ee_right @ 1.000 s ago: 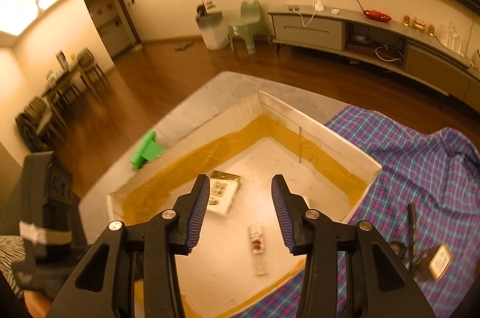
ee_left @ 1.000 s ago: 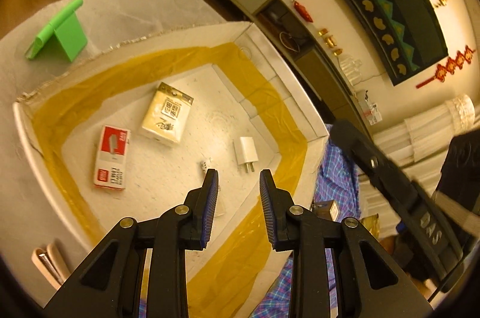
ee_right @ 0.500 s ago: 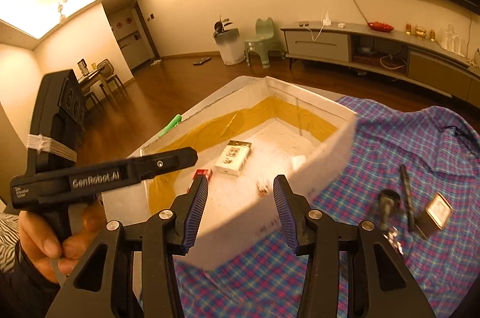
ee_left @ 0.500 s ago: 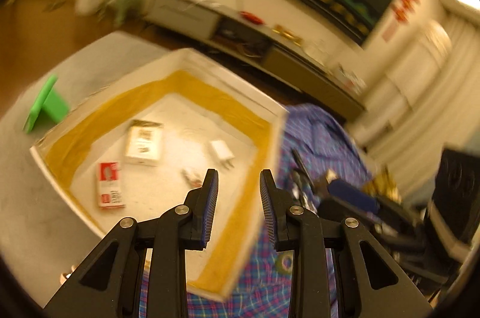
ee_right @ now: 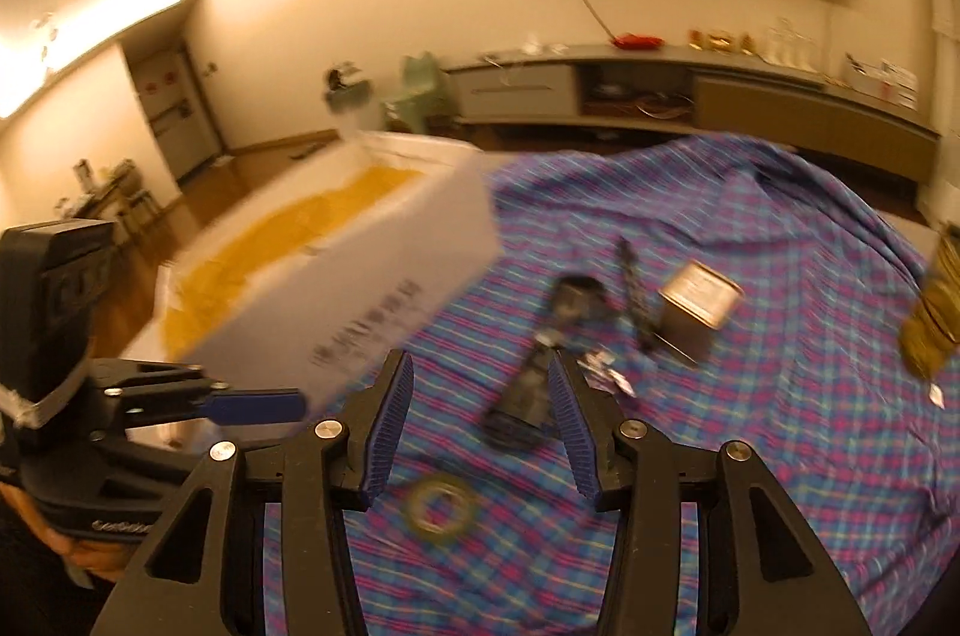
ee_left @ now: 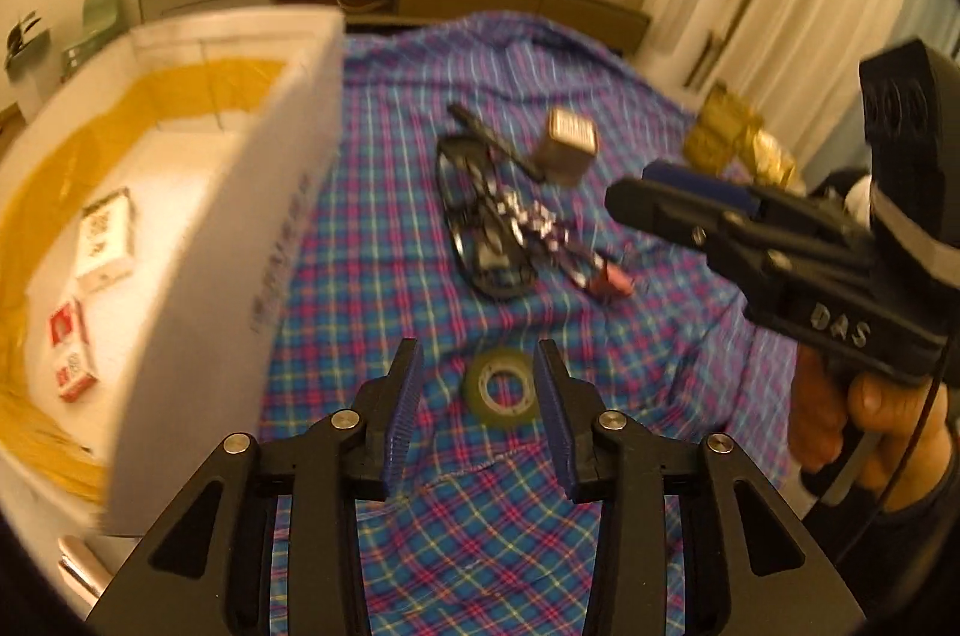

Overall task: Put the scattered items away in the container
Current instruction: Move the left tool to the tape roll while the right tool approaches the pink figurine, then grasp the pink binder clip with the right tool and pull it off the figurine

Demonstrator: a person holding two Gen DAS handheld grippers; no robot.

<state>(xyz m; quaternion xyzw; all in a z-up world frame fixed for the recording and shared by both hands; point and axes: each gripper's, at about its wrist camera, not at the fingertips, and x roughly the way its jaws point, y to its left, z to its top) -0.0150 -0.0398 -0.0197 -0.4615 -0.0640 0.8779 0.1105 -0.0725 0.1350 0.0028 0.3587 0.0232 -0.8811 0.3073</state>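
Left hand-held gripper [ee_left: 477, 411] hovers low over a blue-and-pink plaid cloth [ee_left: 390, 192] covering the surface, its blue-padded fingers [ee_left: 403, 414] spread apart with nothing between them. A greenish roll of clear tape [ee_left: 503, 394] lies flat on the cloth directly ahead, framed in the gap between the fingers but not touched. Right hand-held gripper [ee_right: 480, 423] is also parted and empty; in the left wrist view it shows at the right, held in a bare hand [ee_left: 870, 414]. The white foam container with yellow tape lining its inner walls [ee_left: 252, 216] stands on the left, its near wall just beside the cloth. Inside on its floor lie a white printed packet [ee_left: 105, 240] and a red-and-white small box [ee_left: 69, 351], apart from each other. Farther out on the cloth sits a cluster of scattered items: black-framed glasses [ee_left: 480, 222], a dark pen-like stick [ee_left: 498, 144], a small brown box with a pale label on top [ee_left: 567, 144], and a pinkish-red small piece [ee_left: 609, 282] beside some checkered bits. Gold-coloured packages [ee_left: 732, 138] rest at the far right edge of the cloth. The right wrist view is motion-blurred; the tape roll appears there below the fingers.
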